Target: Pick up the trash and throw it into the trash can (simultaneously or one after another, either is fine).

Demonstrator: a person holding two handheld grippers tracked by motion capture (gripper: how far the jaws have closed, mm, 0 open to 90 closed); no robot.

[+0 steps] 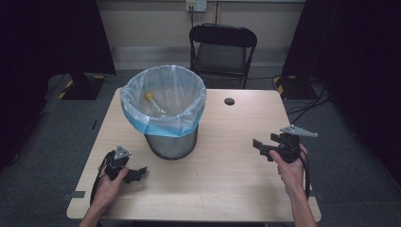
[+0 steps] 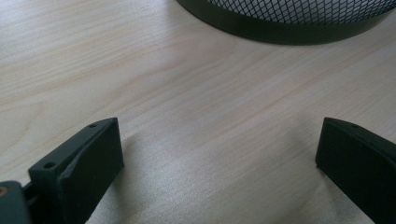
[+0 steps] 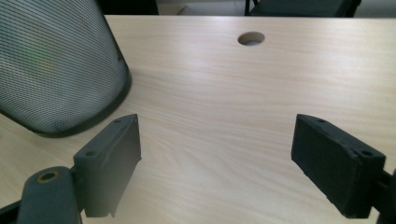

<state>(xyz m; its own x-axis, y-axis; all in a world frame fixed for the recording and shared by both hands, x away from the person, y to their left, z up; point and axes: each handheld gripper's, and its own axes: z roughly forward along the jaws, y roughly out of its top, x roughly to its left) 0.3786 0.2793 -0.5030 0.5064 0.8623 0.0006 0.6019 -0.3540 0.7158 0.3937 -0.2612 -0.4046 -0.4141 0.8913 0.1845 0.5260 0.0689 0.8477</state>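
Observation:
A metal mesh waste bin point(image 1: 166, 118) lined with a clear bag with a blue edge stands on the wooden table point(image 1: 222, 189). Inside it lies a small clear bottle with a yellow cap point(image 1: 152, 100). My left gripper point(image 1: 138, 173) rests low near the table's front left, open, with nothing between its jaws; the bin's base point(image 2: 289, 23) is just ahead of it. My right gripper point(image 1: 261, 147) is held at the right side, open and empty, pointing left toward the bin point(image 3: 51, 74).
A round cable hole point(image 1: 230, 101) sits in the table's far side, also seen in the right gripper view as the cable hole point(image 3: 251, 38). A black folding chair point(image 1: 222, 49) stands behind the table. Dark curtains flank the room.

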